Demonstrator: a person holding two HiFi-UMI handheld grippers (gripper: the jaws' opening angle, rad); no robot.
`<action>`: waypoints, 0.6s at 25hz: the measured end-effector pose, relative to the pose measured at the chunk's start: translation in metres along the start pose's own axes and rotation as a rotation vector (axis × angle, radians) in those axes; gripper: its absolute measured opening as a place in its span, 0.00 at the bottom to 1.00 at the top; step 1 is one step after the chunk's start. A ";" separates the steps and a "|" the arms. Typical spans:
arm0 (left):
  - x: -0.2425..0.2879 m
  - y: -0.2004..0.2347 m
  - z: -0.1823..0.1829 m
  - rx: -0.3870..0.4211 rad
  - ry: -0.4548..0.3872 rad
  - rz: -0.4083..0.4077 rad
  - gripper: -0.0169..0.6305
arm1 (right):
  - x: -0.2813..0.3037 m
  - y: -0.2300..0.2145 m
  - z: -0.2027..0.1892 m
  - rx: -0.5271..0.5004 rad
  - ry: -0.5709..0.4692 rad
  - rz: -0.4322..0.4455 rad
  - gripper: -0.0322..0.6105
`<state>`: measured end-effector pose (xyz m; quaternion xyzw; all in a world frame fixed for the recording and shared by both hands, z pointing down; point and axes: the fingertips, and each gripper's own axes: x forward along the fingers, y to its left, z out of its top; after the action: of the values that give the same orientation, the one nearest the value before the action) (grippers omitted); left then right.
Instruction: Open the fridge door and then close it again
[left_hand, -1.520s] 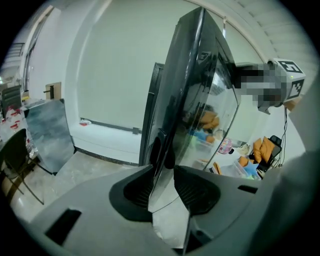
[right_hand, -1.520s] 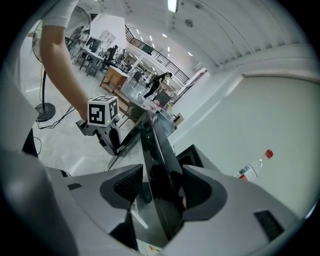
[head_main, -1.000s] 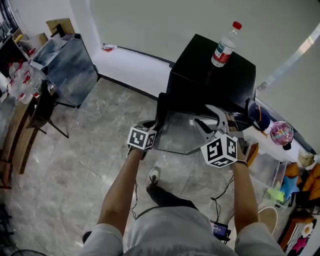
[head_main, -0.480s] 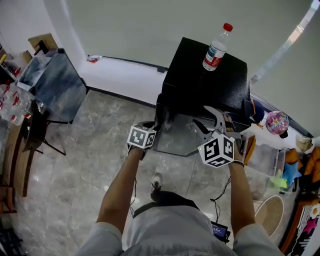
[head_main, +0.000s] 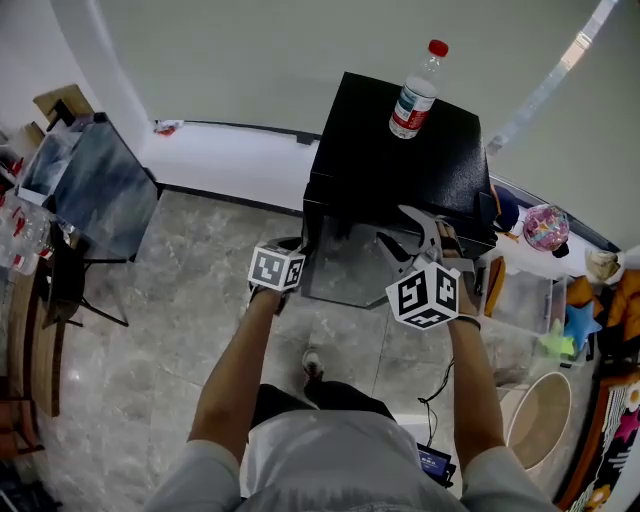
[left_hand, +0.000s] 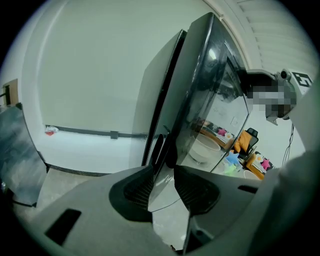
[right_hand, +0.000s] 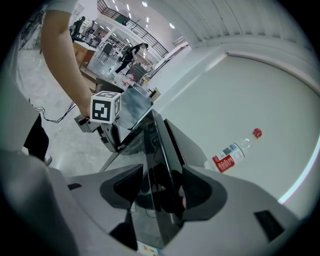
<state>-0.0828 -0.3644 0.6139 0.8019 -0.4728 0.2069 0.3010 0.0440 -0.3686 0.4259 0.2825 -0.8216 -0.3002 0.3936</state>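
A small black fridge (head_main: 400, 150) stands against the wall with a water bottle (head_main: 413, 95) upright on top. Its glass door (head_main: 350, 265) hangs partly open toward me. My left gripper (head_main: 297, 248) is at the door's free left edge. In the left gripper view that gripper (left_hand: 162, 187) is shut on the door (left_hand: 210, 110), whose edge fills the gap between the pads. My right gripper (head_main: 405, 232) stands open astride the door's upper right edge. In the right gripper view its jaws (right_hand: 162, 192) straddle the dark door edge (right_hand: 150, 145), with the bottle (right_hand: 232, 155) beyond.
A glass-topped table (head_main: 90, 185) and a chair (head_main: 70, 280) stand at the left. Toys, a clear plastic bin (head_main: 520, 300) and a round basin (head_main: 535, 420) crowd the floor to the fridge's right. A cable (head_main: 440, 390) lies by my feet.
The door has swung a little closer to the fridge, and both grippers have moved with it toward the cabinet. Neither gripper's jaws have changed.
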 end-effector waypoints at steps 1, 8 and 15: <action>0.001 0.001 0.002 0.000 0.000 -0.001 0.19 | 0.001 -0.001 0.000 0.002 0.004 -0.005 0.42; 0.004 0.006 0.005 0.017 0.022 -0.055 0.19 | 0.006 -0.005 0.002 0.050 0.030 -0.036 0.42; 0.006 0.008 0.006 0.016 0.061 -0.123 0.20 | 0.009 -0.008 -0.001 0.038 0.041 -0.060 0.40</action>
<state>-0.0870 -0.3755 0.6158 0.8251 -0.4116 0.2162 0.3211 0.0416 -0.3805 0.4245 0.3203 -0.8102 -0.2905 0.3957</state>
